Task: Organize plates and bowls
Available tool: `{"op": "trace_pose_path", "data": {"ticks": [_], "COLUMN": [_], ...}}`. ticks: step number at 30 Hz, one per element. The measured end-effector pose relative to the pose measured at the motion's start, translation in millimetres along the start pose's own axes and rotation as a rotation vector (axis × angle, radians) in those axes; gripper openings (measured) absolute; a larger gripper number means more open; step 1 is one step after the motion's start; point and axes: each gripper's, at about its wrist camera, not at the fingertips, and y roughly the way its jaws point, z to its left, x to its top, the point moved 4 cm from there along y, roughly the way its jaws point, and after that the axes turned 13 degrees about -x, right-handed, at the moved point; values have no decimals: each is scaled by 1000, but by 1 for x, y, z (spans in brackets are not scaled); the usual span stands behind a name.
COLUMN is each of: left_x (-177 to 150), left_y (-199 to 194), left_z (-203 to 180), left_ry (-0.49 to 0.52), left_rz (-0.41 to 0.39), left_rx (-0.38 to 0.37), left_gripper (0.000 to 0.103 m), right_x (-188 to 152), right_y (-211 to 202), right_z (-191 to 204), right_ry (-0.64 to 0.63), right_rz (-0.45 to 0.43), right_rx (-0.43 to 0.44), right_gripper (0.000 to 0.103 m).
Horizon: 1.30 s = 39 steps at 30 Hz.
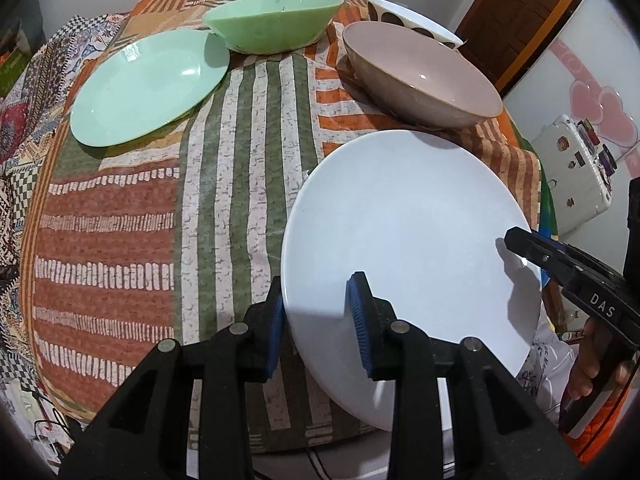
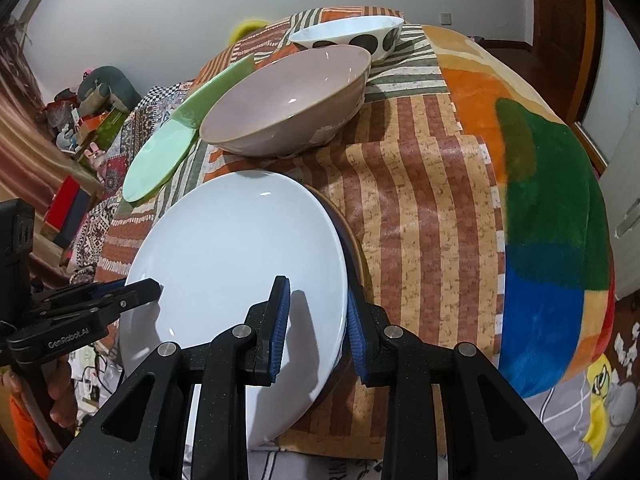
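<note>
The white plate point(image 1: 412, 248), held tilted at the tabletop's point(image 1: 240, 160) near edge, is clamped at opposite rims by the left gripper point(image 1: 318, 320) and right gripper point(image 2: 316, 320) jaws. It is judged stiff, glazed, slippery and breakable; rims offer the best hold.

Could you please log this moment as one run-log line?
left claw: astride white plate rim | right claw: shut on opposite rim | green plate, three bowls: untouched
</note>
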Motion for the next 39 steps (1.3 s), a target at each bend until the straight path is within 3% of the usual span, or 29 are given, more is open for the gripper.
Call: {"op": "trace_pose_path", "data": {"ticks": [3,9,13,16,23,26,33,39], "left_x": [1,1,4,9,15,16,22,34], "left_y": [5,5,2,-5,-43,-68,-121,-145], "left_z": [-3,0,-10,-17,-16,-11,14,54], "left_ry": [28,31,107,142,126,114,80,8], "left_rz": [4,-4,-34,-66,-152,-209,-352,-404], "left_rx": [31,19,90,94,80,84,142,168], "left_gripper": [33,33,32,32,33,33,57,57], "right_x": [2,4,5,6,12,15,31,49], "right_y": [-1,-1,-1,-3,-29,-38,-46,-44], "right_z": [-1,3,3,-1,-6,4,41,88], "right_ry": [-1,-35,-40,-38,-20,-45,-107,-190], "right_rz": [-7,-25,-26,-51,-114,-139,-180,-201], "right_rx": [-2,-34,-34,-77,-79,-69,-9,46], "right_gripper": [26,27,27,28,32,42,47,49]}}
